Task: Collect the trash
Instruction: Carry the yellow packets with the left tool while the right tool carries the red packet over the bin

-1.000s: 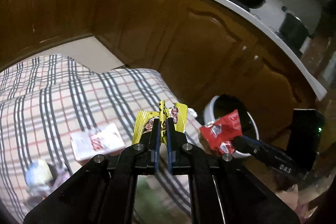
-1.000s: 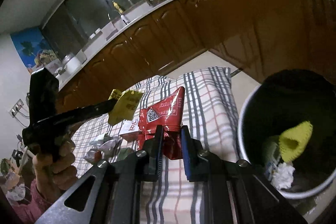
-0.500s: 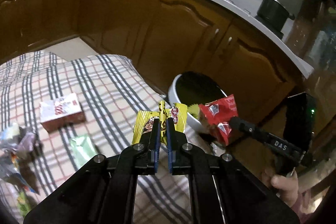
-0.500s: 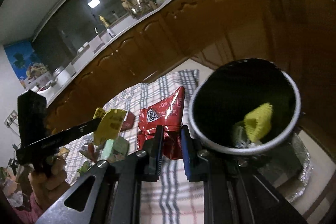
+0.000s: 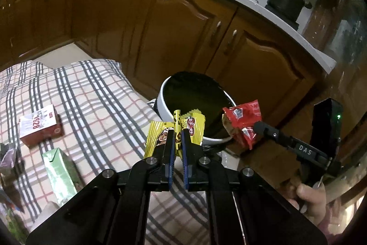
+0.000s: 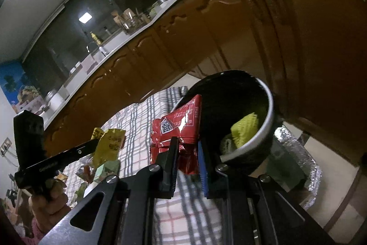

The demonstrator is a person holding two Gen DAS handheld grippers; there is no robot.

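My left gripper (image 5: pixel 177 137) is shut on a yellow snack wrapper (image 5: pixel 156 137) and holds it just short of the near rim of a white-rimmed trash bin with a black liner (image 5: pixel 164 105). My right gripper (image 6: pixel 187 148) is shut on a red snack wrapper (image 6: pixel 181 128) beside the bin's left rim (image 6: pixel 267 121). Yellow and pale trash (image 6: pixel 244 131) lies inside the bin. The right gripper with the red wrapper (image 5: pixel 243 123) also shows in the left wrist view, over the bin's right edge. The left gripper with the yellow wrapper (image 6: pixel 110 146) shows in the right wrist view.
A plaid cloth (image 5: pixel 91 95) covers the floor beside the bin. On it lie a red and white box (image 5: pixel 37 128), a green carton (image 5: pixel 60 176) and other wrappers at the left edge. Wooden cabinet doors (image 5: pixel 183 38) stand close behind the bin. Foil (image 6: pixel 296 167) lies under it.
Both grippers have moved toward the bin with their wrappers still held. The bin now sits closer and larger in both views.
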